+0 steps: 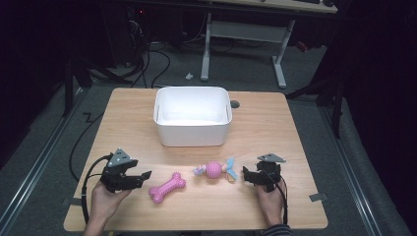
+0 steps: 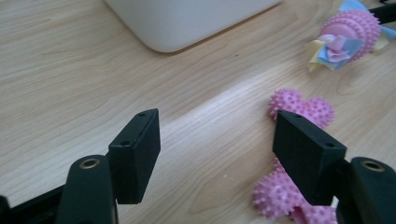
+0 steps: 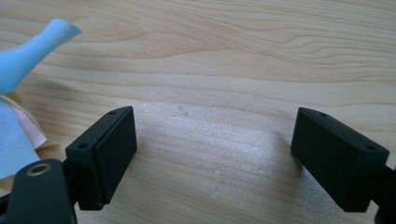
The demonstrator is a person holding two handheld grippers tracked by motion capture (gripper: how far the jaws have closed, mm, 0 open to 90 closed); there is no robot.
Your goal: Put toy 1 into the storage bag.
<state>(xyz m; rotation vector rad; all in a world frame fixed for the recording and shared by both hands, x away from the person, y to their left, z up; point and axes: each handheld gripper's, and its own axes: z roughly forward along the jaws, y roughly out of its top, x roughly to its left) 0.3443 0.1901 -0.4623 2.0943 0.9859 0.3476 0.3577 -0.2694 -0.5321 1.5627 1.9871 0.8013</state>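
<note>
Your left gripper (image 1: 145, 175) gapes empty beside the knobbly pink rubber bone (image 1: 167, 188) on the wooden table (image 1: 275, 128); your right gripper (image 1: 245, 175), equally released, faces the spiky pink ball with cloth tails (image 1: 214, 169).

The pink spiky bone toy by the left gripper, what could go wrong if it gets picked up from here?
1. The left gripper is open with the pink spiky rubber bone toy off to one side, partly behind one jaw; closing now would probably clip only its end.
2. The knobbly surface may slip in a partial grip.
3. The pink spiky ball toy with cloth tails lies close by and could get nudged.
</note>
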